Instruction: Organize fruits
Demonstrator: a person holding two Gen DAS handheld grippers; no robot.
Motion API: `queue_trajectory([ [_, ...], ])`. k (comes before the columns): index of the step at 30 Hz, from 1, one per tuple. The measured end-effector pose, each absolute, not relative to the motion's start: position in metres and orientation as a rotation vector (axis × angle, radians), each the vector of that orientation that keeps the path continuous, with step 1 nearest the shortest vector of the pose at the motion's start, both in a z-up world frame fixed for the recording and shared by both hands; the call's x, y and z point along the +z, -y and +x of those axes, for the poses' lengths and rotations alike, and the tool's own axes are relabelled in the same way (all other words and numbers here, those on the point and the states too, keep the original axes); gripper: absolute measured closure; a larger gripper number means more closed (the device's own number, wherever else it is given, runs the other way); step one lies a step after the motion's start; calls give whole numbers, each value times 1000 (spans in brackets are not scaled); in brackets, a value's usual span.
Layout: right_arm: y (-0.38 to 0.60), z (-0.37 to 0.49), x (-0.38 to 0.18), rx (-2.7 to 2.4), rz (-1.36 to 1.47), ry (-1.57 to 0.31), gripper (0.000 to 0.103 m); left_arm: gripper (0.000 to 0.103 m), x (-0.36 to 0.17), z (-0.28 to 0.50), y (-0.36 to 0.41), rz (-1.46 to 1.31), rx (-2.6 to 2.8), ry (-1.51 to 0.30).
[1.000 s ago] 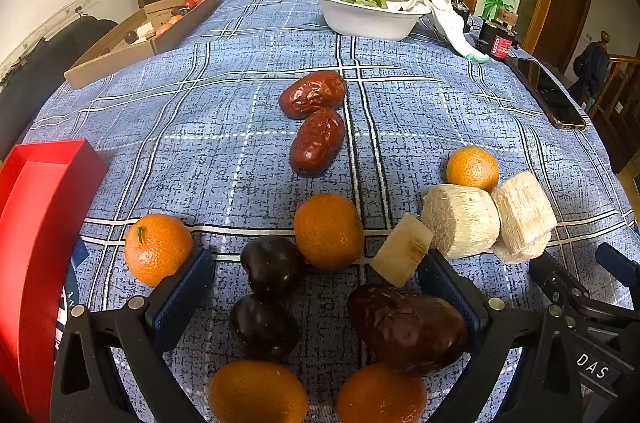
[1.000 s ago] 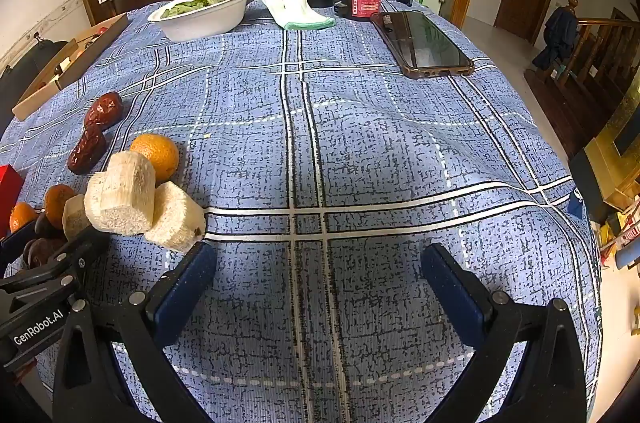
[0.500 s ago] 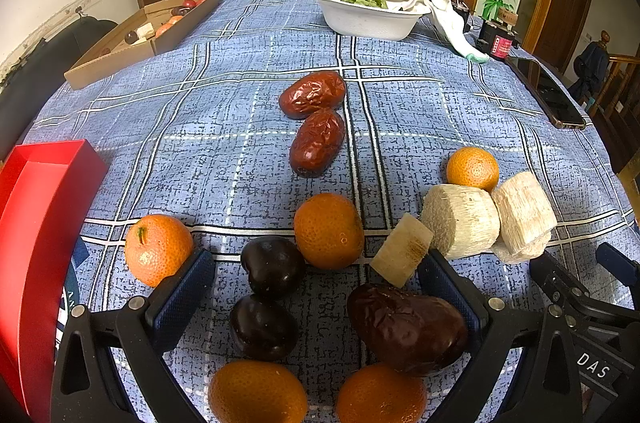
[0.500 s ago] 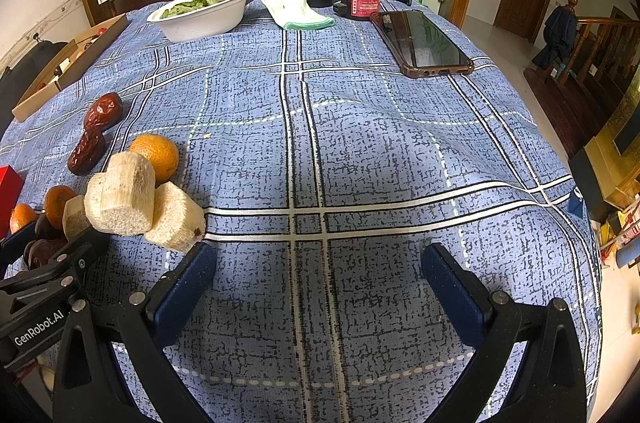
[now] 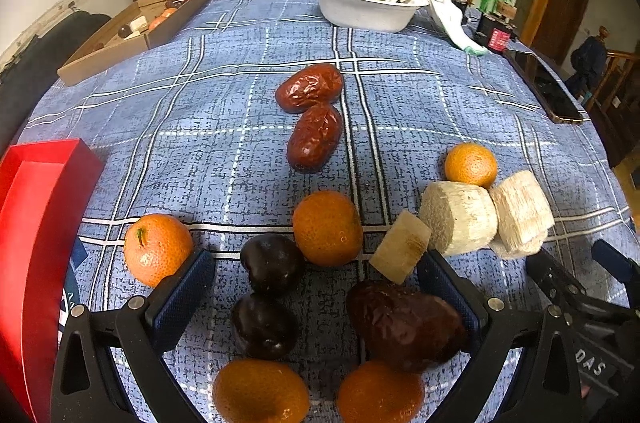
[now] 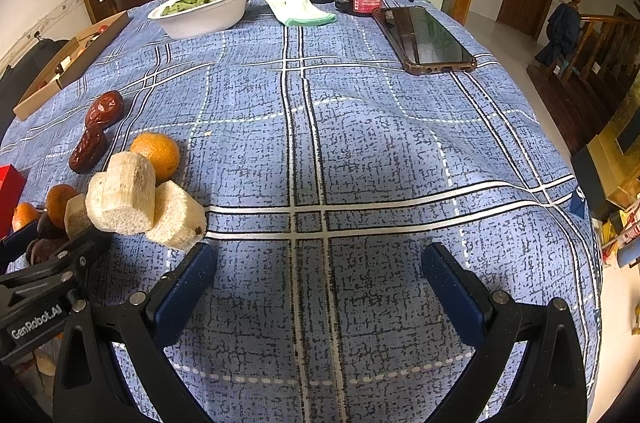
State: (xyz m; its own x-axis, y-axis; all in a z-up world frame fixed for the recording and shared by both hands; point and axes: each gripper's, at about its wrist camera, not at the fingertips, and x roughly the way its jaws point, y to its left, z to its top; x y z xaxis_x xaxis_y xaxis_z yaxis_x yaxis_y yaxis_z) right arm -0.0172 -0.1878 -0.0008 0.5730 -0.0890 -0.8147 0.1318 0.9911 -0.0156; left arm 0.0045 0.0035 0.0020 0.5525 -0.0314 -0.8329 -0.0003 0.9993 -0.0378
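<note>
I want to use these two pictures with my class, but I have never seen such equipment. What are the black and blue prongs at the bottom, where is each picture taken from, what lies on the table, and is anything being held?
There is no robot here: a person holds a two-fingered gripper in each hand, and each gripper carries a wide-angle camera that looks forward along its fingers. The prongs are those fingers.

One picture comes from the left gripper, the other from the right gripper. Both are open and hold nothing.

On the blue checked tablecloth the left view shows several oranges, two dark plums, two red dates, a darker wrinkled date and pale cut stalk pieces, perhaps sugarcane. A red box stands at the left. Farther off are a white bowl of greens, a cardboard tray and a phone.

The right gripper faces only bare cloth.
</note>
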Motion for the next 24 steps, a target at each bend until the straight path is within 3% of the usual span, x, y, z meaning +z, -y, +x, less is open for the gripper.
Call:
queue_trajectory([
  [1, 188, -17, -1, -131, 49, -951, 0, 7, 4, 2, -5, -46, -28, -973],
  [2, 188, -18, -1, -131, 49, -950, 0, 20, 8, -2, -7, -58, -51, -955],
  [4, 188, -19, -1, -126, 52, -947, 0, 30, 15, -10, -9, -57, -82, -936],
  [10, 205, -29, 5, -49, 182, -884, 0, 30, 108, -93, -66, -47, -61, -566],
  [12, 209, -32, 7, -45, 210, -871, 5, 23, 139, -118, -89, -36, -47, -470],
  [13, 207, -34, 9, -67, 192, -871, 12, 8, 151, -126, -100, -34, -43, -441],
  [14, 201, -37, 13, -92, 147, -865, 26, 0, 166, -135, -113, -33, -41, -401],
  [15, 191, -44, 22, -90, 91, -847, 34, 0, 174, -139, -121, -30, -42, -371],
  [17, 169, -60, 42, -35, 47, -798, 34, 0, 183, -137, -134, -25, -53, -348],
  [22, 105, -87, 71, 182, -12, -747, 33, 2, 147, -109, -149, -129, -98, -520],
  [24, 81, -85, 61, 270, -36, -800, 35, 19, 120, -107, -147, -163, -169, -588],
])
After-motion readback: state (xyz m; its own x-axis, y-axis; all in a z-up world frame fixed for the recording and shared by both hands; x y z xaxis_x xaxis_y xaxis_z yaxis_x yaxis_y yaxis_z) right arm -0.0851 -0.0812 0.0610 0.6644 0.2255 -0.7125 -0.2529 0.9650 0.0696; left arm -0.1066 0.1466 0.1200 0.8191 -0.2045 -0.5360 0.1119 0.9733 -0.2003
